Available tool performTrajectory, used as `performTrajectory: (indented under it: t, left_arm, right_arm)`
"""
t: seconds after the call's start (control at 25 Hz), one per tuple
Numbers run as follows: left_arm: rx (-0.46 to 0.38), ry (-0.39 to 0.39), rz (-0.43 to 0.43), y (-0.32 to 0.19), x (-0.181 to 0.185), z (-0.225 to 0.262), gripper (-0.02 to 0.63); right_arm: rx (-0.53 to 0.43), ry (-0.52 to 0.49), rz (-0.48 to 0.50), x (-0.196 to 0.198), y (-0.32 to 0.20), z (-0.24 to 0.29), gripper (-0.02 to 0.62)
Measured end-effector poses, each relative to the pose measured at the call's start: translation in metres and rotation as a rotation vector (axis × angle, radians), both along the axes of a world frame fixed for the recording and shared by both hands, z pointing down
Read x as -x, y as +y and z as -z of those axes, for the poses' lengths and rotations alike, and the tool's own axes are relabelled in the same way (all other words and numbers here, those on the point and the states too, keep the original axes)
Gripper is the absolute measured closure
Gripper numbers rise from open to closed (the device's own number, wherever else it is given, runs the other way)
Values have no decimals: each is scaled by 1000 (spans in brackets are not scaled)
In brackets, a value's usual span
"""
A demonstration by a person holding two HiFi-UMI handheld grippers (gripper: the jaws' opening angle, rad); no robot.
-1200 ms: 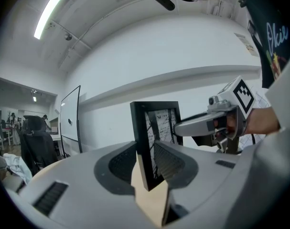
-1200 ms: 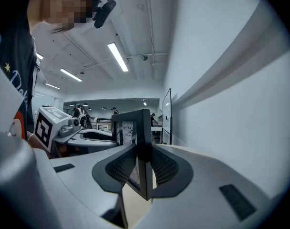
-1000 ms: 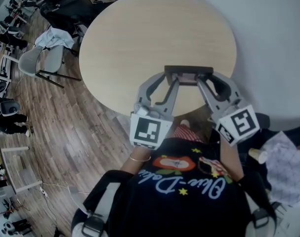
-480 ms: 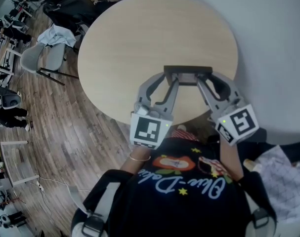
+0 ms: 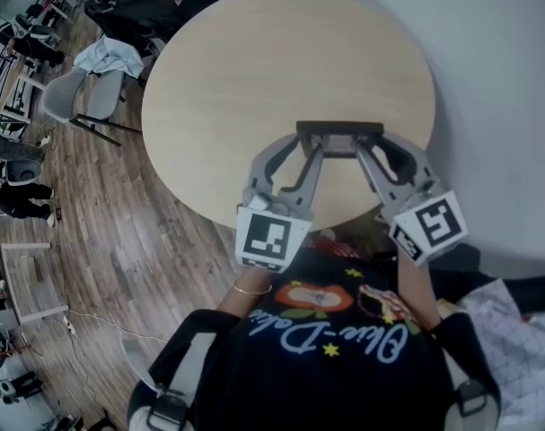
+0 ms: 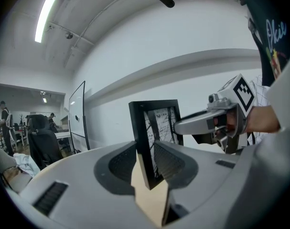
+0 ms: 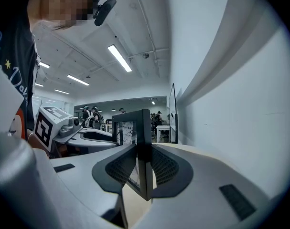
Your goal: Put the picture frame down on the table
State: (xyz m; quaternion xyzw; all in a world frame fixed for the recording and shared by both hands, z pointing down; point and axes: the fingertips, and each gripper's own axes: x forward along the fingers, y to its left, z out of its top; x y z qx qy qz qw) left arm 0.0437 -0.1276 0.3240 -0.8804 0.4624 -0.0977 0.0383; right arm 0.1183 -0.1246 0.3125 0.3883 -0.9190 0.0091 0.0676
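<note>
A black picture frame (image 5: 340,129) stands upright over the near part of the round wooden table (image 5: 281,70), held by both grippers. My left gripper (image 5: 308,143) is shut on the frame's left side, and in the left gripper view its jaws pinch the black frame (image 6: 153,142) edge. My right gripper (image 5: 369,143) is shut on the frame's right side; in the right gripper view the frame (image 7: 140,147) sits edge-on between the jaws. The frame holds a light print with dark lines. Whether its lower edge touches the tabletop I cannot tell.
A grey chair (image 5: 79,101) with a pale cloth stands left of the table on the wood floor. Dark office chairs (image 5: 128,7) sit at the back left. A white wall (image 5: 496,88) runs close along the table's right side. Patterned white fabric (image 5: 523,348) lies at the lower right.
The frame and both grippers stay almost still over the table. The head view has shifted slightly, and the cup and fabric at the lower right have slid toward the picture's edge.
</note>
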Motion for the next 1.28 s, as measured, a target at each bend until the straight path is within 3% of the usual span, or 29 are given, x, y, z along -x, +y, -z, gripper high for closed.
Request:
performTrajectory:
  t: [0.56, 1.28]
  left_arm:
    - [28, -44, -8, -42, 16, -9, 509]
    - [123, -63, -24, -72, 29, -49, 509]
  right_arm:
    - [17, 8, 7, 15, -43, -7, 526]
    - [100, 40, -14, 27, -74, -43, 526]
